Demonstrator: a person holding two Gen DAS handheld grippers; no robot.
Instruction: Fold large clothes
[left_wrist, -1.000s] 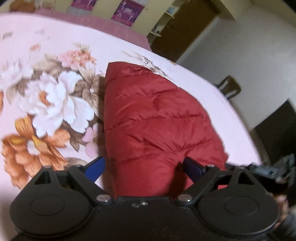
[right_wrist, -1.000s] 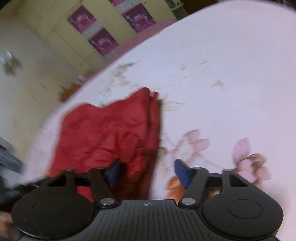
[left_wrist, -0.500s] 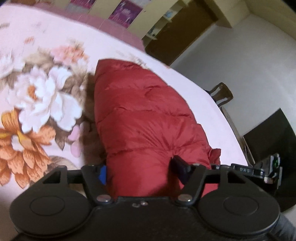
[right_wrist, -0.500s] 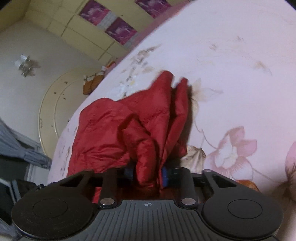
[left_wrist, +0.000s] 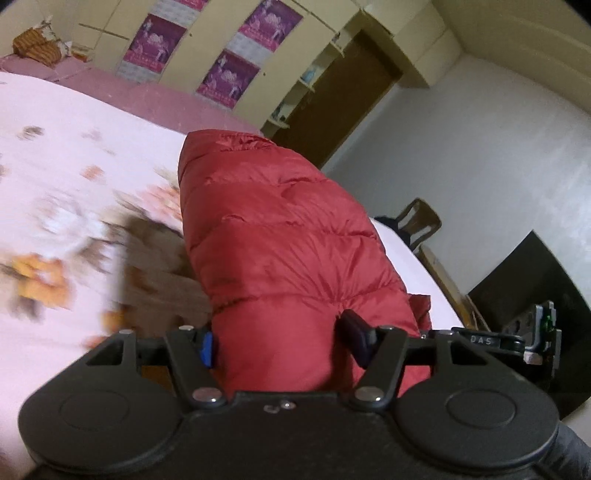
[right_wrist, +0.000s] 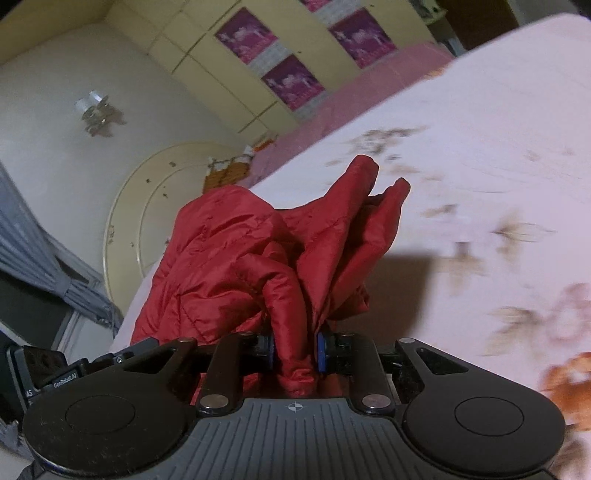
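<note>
A red quilted puffer jacket (left_wrist: 277, 240) is lifted off the pink floral bedspread (left_wrist: 74, 155). In the left wrist view my left gripper (left_wrist: 282, 339) clamps a thick padded edge of it, with the blue pads pressed into both sides. In the right wrist view my right gripper (right_wrist: 296, 350) pinches a narrow bunched fold of the jacket (right_wrist: 221, 258). Its jaws are still closing on that fold. The cloth rises in crumpled peaks above the fingers and casts a shadow on the bedspread (right_wrist: 480, 147).
A wardrobe with purple posters (left_wrist: 229, 77) stands past the bed, with a brown door (left_wrist: 332, 122) beside it. A wooden chair (left_wrist: 421, 221) sits at the bed's far edge. A round cream headboard (right_wrist: 147, 206) and a grey curtain (right_wrist: 29, 251) are on the left.
Both grippers closed on the jacket and then rose with it. The cloth has come off the bed and more wall and wardrobe show now. The bedspread is blurred by the motion.
</note>
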